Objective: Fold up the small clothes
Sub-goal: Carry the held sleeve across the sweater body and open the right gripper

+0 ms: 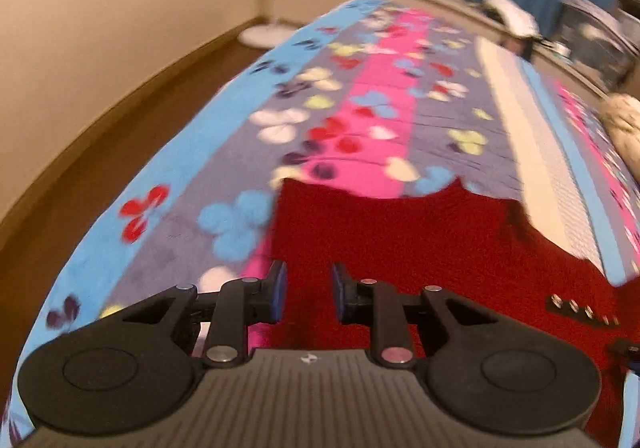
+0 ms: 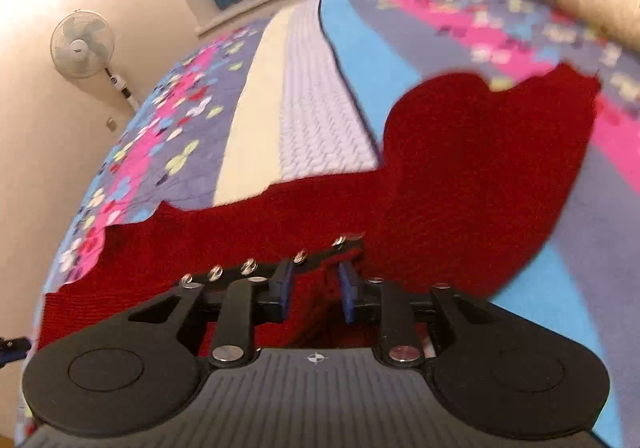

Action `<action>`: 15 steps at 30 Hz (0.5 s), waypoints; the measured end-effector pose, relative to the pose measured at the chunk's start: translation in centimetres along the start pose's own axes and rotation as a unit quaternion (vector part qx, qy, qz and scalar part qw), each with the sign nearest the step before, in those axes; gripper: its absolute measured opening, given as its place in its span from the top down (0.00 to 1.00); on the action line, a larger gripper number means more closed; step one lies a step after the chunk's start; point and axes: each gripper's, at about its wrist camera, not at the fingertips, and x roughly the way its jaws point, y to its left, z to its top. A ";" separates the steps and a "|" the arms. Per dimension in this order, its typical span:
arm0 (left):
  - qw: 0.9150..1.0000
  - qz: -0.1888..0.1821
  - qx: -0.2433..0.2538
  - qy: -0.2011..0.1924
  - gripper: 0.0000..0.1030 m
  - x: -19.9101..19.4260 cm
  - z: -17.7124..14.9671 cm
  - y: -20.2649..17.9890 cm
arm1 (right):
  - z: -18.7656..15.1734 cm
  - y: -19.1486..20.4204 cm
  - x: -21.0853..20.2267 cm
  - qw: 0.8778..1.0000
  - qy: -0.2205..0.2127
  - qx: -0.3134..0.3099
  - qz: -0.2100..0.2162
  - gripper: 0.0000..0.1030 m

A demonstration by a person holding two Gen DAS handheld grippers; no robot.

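On the flowered bedspread (image 1: 248,216) lies the red knit garment (image 2: 460,168); left gripper (image 1: 309,294) and right gripper (image 2: 314,288) hover narrowly parted, holding nothing; pinch both edges evenly before folding.

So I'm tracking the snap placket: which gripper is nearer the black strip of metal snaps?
Right. The right gripper sits right at the black snap strip on the red garment; the left gripper is off to its side.
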 end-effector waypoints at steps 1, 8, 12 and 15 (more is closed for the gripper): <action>1.000 -0.013 0.007 0.011 0.75 0.4 -0.3 -0.4 | -0.1 -0.5 0.7 1.000 0.019 0.009 -0.007 0.71; 0.996 0.005 0.052 0.071 0.71 2.7 -2.1 -2.6 | 1.7 1.3 -2.1 0.999 -0.037 -0.033 0.005 0.72; 0.997 -0.002 0.061 0.048 0.61 1.5 -2.1 -3.5 | 3.9 -0.2 -4.2 0.995 -0.086 -0.047 -0.013 0.66; 0.995 0.005 0.083 0.048 0.60 1.6 -2.4 -4.7 | 5.9 -3.3 -4.8 0.995 -0.096 -0.002 -0.033 0.65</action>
